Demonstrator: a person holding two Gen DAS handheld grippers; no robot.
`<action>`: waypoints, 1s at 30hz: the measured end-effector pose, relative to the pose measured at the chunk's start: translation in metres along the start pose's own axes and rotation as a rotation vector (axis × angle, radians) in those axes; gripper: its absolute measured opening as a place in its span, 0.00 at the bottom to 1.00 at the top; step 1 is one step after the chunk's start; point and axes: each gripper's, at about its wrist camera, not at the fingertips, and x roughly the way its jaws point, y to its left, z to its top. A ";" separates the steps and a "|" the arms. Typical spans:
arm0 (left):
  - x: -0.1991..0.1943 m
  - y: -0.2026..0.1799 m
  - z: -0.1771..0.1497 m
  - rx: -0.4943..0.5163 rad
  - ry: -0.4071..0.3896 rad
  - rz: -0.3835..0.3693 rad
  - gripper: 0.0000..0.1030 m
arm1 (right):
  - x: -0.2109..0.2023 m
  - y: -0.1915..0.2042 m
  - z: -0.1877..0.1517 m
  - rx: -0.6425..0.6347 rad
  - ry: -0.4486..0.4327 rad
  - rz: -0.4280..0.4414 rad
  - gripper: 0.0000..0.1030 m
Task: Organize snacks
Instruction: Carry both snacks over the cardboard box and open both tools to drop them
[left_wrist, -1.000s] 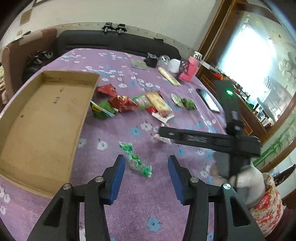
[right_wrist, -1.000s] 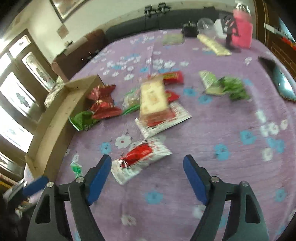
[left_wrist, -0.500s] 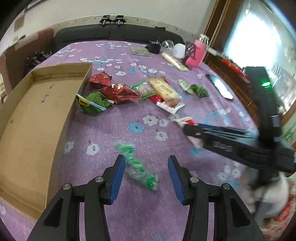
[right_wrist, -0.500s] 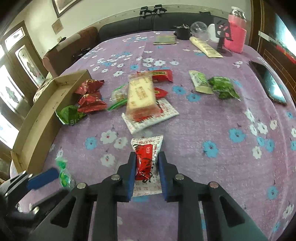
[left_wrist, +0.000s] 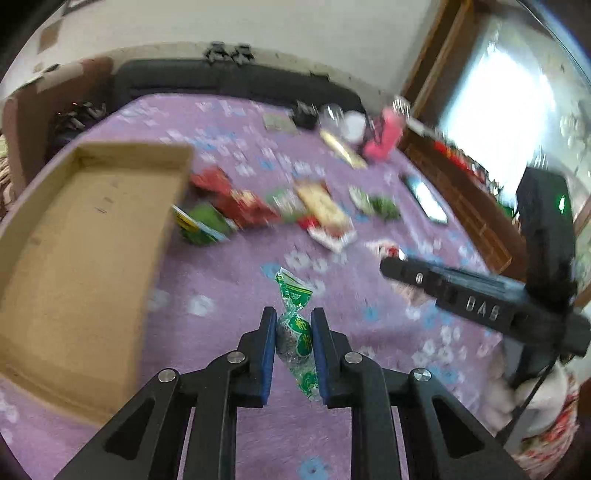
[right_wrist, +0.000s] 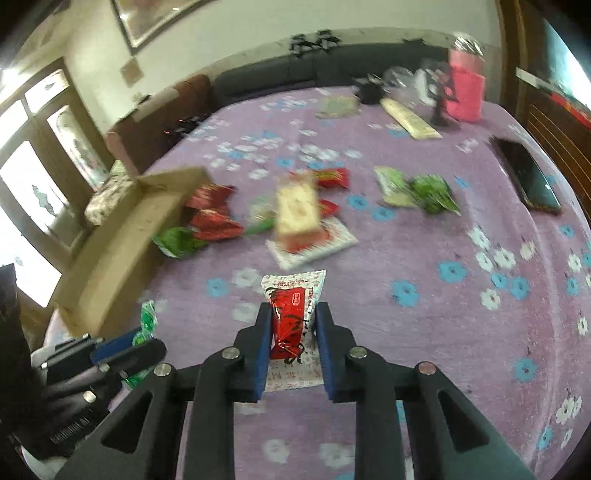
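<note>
Your left hand-held gripper (left_wrist: 293, 354) is clamped on the green candy packet (left_wrist: 295, 332), and your right hand-held gripper (right_wrist: 291, 347) is pinching the red and white snack packet (right_wrist: 293, 317); both packets hang clear of the purple cloth near the table's near edge. To do this well, keep both grips firm, carry each packet over the wall of the cardboard box (left_wrist: 74, 258) at the table's left edge, and release only once it is inside. Both grippers point steeply down and forward, side by side. The remaining snacks lie mid-table, just beside the box's far right corner.
</note>
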 end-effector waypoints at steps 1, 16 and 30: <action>-0.009 0.006 0.004 -0.011 -0.021 0.013 0.18 | -0.002 0.009 0.003 -0.014 -0.007 0.019 0.21; -0.062 0.165 -0.005 -0.235 -0.042 0.338 0.19 | 0.055 0.184 0.015 -0.219 0.114 0.275 0.22; -0.070 0.193 -0.015 -0.312 -0.062 0.300 0.39 | 0.104 0.235 -0.004 -0.285 0.200 0.262 0.26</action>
